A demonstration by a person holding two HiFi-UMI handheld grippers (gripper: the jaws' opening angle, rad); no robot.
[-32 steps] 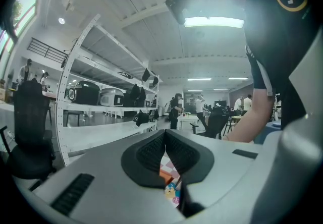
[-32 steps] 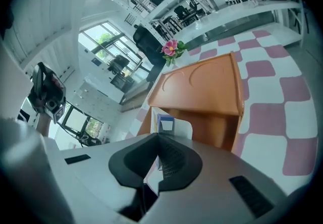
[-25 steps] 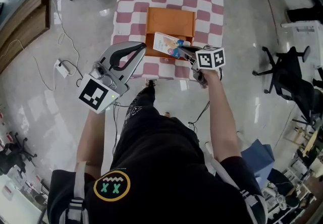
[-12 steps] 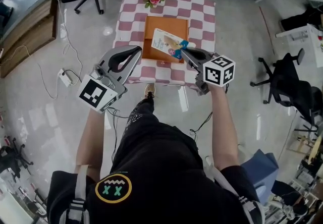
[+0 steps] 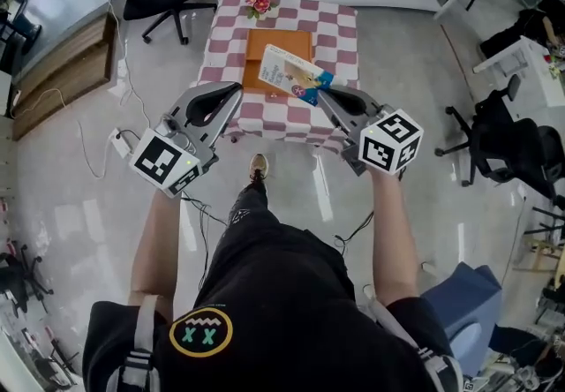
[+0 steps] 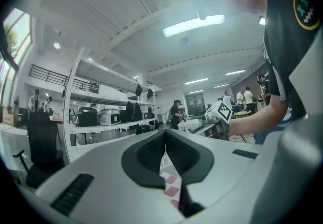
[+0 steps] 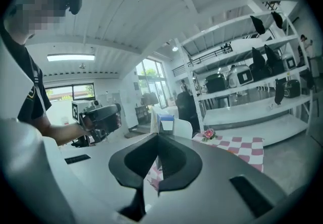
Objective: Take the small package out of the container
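Head view, looking steeply down: a person stands before a small table (image 5: 342,26) with a red-and-white checked cloth, holding a gripper in each hand. The right gripper (image 5: 320,93) is clamped on one corner of the small package (image 5: 291,71), a flat, light-coloured packet with blue at the held end. The packet appears raised and tilted above the orange container (image 5: 254,53), a shallow open box on the cloth, and seems not to touch it (from this angle the two overlap, so the clearance is a judgement). A posy of flowers (image 5: 260,3) sits at the table's far edge. The left gripper (image 5: 233,91) hangs near the table's front edge, apart from packet and box. Left gripper view: its jaws meet at the tips with nothing between them; only checked cloth shows through the gap lower down. Right gripper view: its jaws are closed on the packet's thin edge, which stands up between them. The lift-out looks essentially done; what remains is probably carrying the packet clear and setting it down.
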